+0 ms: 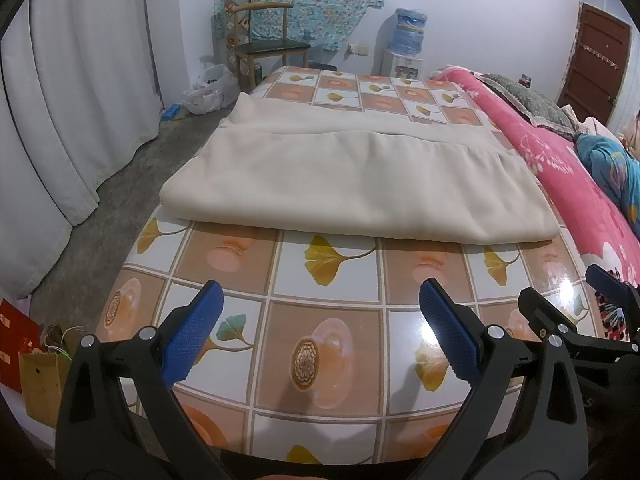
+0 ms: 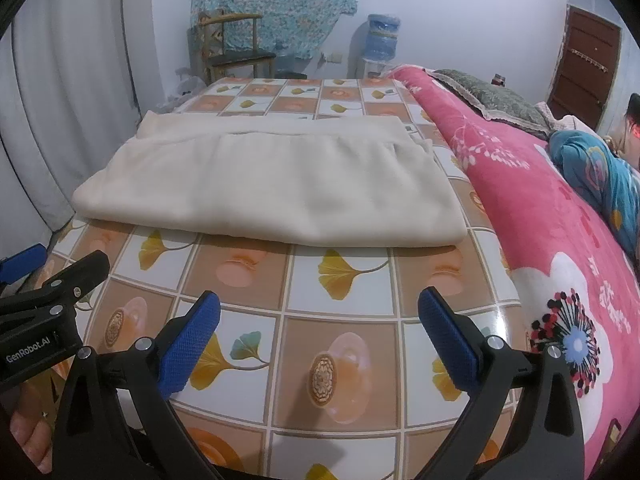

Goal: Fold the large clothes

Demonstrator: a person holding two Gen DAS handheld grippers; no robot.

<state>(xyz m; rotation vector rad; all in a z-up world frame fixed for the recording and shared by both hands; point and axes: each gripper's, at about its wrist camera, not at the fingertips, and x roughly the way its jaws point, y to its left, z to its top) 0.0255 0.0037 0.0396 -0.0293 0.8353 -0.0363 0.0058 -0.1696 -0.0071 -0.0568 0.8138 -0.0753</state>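
Observation:
A cream garment (image 1: 352, 184) lies folded into a flat rectangle on the tiled-pattern table (image 1: 320, 320), its near fold edge facing me. It also shows in the right wrist view (image 2: 272, 184). My left gripper (image 1: 320, 304) is open and empty, held above the table short of the garment's near edge. My right gripper (image 2: 320, 312) is open and empty beside it, at about the same distance from the garment. The right gripper's tips (image 1: 600, 280) show at the right edge of the left wrist view; the left gripper (image 2: 52, 276) shows at the left edge of the right wrist view.
A bed with a pink floral blanket (image 2: 560, 220) borders the table's right side; a person in blue (image 2: 600, 176) lies on it. White curtains (image 1: 80, 100) hang left. A chair (image 1: 268, 48), water dispenser (image 1: 408, 40), and bags (image 1: 208, 88) stand beyond the table.

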